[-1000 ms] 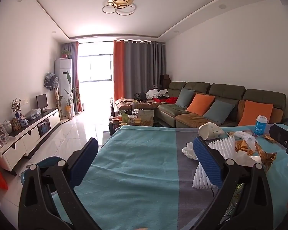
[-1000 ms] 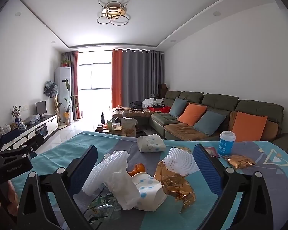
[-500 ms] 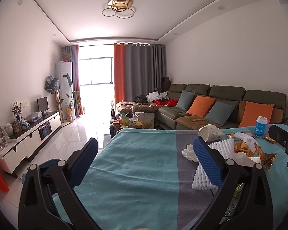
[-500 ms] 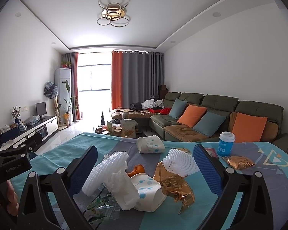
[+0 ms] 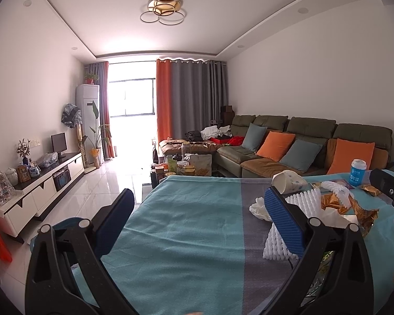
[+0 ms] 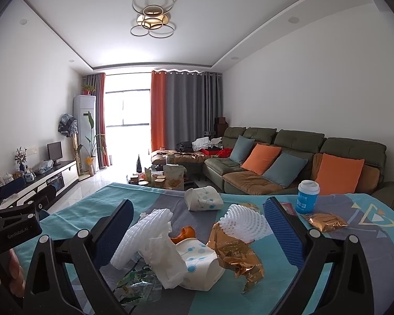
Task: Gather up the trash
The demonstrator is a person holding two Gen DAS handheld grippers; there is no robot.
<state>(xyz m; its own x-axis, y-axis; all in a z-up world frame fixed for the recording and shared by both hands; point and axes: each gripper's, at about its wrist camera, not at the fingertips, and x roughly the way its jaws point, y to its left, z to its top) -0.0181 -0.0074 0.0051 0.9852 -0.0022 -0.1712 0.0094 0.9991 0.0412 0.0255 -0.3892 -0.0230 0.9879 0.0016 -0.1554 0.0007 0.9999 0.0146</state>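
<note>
Trash lies on a teal and grey cloth-covered table (image 6: 359, 239). In the right wrist view I see white foam nets (image 6: 141, 231), a crumpled white tissue (image 6: 165, 260), tipped dotted paper cups (image 6: 202, 265), gold foil wrappers (image 6: 236, 254), an orange peel (image 6: 183, 233) and a green clear wrapper (image 6: 136, 286). My right gripper (image 6: 197, 225) is open and empty above the pile. My left gripper (image 5: 197, 218) is open and empty over bare cloth, left of a foam net (image 5: 278, 239).
An upright blue cup with a white lid (image 6: 307, 197) stands at the table's far right, a gold packet (image 6: 325, 221) beside it. Beyond the table are a green sofa (image 6: 289, 157), a cluttered coffee table (image 6: 165, 177) and a TV cabinet (image 5: 39, 186).
Both views have tilted slightly upward and shifted a little. Neither gripper has changed its opening, and the trash has not moved.
</note>
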